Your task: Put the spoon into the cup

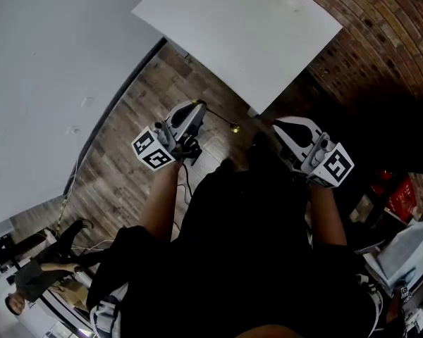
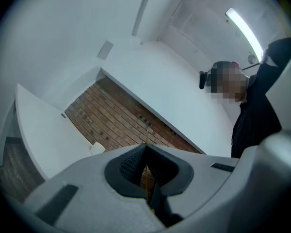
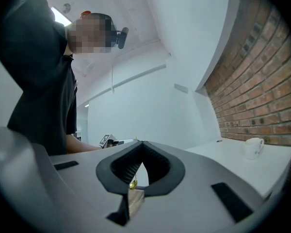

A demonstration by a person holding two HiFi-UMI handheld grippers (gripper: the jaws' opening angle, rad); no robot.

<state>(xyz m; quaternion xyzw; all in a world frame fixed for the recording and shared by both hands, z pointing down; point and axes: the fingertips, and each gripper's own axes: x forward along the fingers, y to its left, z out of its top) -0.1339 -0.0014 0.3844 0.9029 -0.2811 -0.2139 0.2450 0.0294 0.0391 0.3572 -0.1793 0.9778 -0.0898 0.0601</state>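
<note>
My left gripper (image 1: 199,105) is shut on the thin handle of a gold spoon (image 1: 233,127), whose bowl hangs out over the wooden floor. In the left gripper view the handle (image 2: 146,171) shows as a gold line pinched between the closed jaws. The spoon's bowl (image 3: 132,182) also shows through the right gripper's jaw opening. My right gripper (image 1: 278,124) is shut with nothing in it, held level with the left. A white cup (image 3: 253,147) stands on the white table (image 3: 223,152); the same cup (image 2: 97,148) sits near the table's edge in the left gripper view.
The white table (image 1: 247,27) lies ahead of both grippers, against a brick wall (image 1: 381,27). Below is wooden floor (image 1: 120,167) with cables. Another person (image 1: 35,277) sits at the lower left. Red and white clutter (image 1: 402,196) stands at the right.
</note>
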